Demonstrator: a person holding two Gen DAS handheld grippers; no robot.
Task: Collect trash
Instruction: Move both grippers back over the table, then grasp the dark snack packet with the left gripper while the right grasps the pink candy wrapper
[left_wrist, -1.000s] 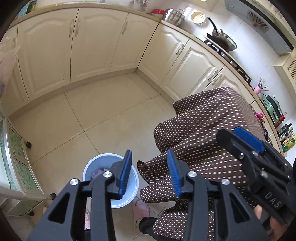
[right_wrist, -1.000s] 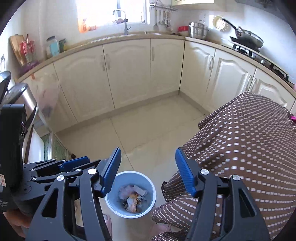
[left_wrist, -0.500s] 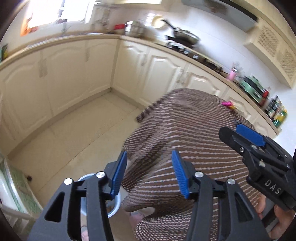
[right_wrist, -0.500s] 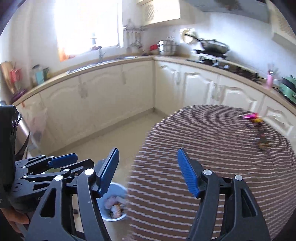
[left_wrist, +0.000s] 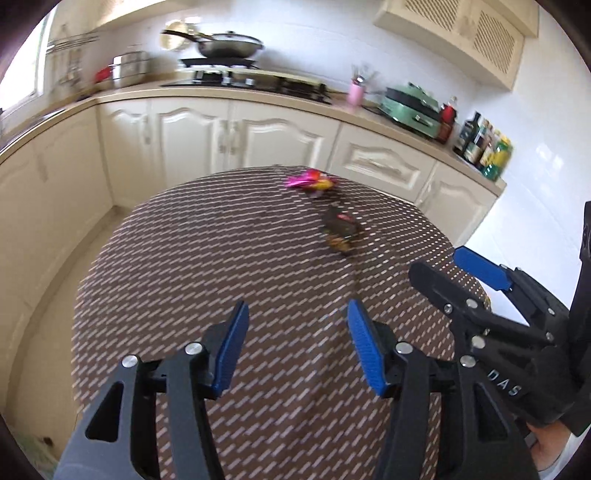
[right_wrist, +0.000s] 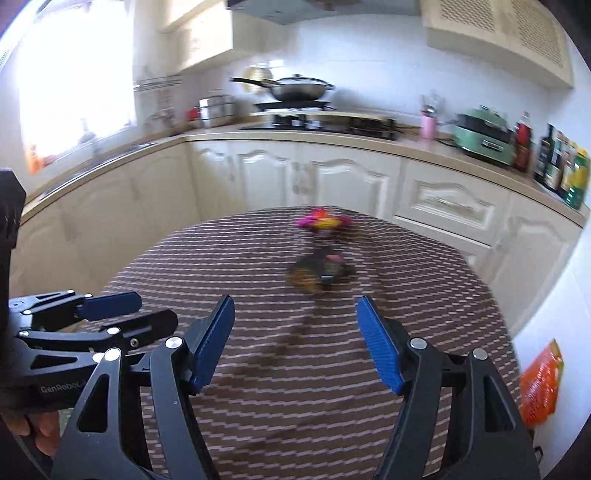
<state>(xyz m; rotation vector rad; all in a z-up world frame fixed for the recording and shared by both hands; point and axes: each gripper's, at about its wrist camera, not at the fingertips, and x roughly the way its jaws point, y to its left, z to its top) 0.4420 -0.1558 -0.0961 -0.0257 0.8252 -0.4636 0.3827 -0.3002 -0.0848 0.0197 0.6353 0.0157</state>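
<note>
Both grippers (left_wrist: 293, 341) (right_wrist: 295, 338) hang released, empty; wrappers (left_wrist: 340, 229) beyond them could skid across the desk (left_wrist: 221, 258) when nudged.

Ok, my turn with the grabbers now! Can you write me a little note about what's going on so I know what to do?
Left gripper: open, empty, over the near side of the table.
Right gripper: open, empty, beside it.
Trash: a pink and yellow wrapper near the table's far edge, and a dark wrapper closer to you. Both lie loose on the dotted cloth.
Done: I cannot tell from here; no bin is in view.
Left: pick up both wrappers, probably the dark one first since it looks nearer, then bin them.
</note>
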